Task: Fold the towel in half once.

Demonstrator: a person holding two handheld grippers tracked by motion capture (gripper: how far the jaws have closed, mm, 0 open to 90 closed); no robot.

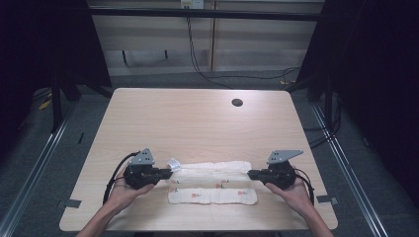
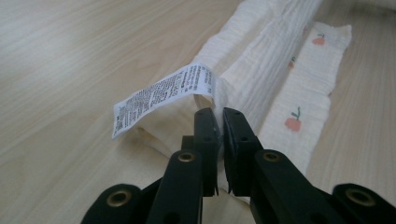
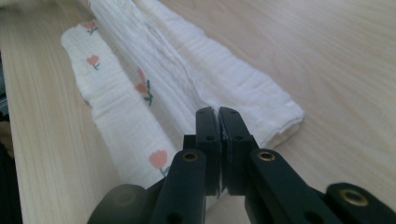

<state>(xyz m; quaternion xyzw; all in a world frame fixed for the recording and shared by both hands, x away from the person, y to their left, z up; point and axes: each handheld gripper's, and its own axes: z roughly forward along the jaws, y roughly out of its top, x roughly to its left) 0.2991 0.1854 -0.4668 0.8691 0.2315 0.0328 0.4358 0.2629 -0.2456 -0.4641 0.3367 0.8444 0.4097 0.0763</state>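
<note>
the cloth [image 1: 212,182] lies folded into a long band on the surface [image 1: 197,118], stretched between the two tools. the left hand-held gripper [image 1: 167,173] has its jaws together on the cloth's end just beside the care label [image 2: 163,95], a thin edge of fabric pinched between them. the right hand-held gripper [image 1: 251,174] is likewise clamped on the opposite end, jaws nearly touching with only a little fabric caught.

both grips look shallow, taken at the very edge of a many-layered fold. if either hand pulls away from the other, the pinched layer could slide out, or only the top layer could come along while the layers beneath stay on the surface and the fold opens up. uneven lifting would likely twist the band, and the printed strip [image 3: 116,116] lying nearer the person could drag and crumple. the label sticks out ahead of the left jaws; it seems free now, but catching it in a re-grip would give a weak hold.
</note>
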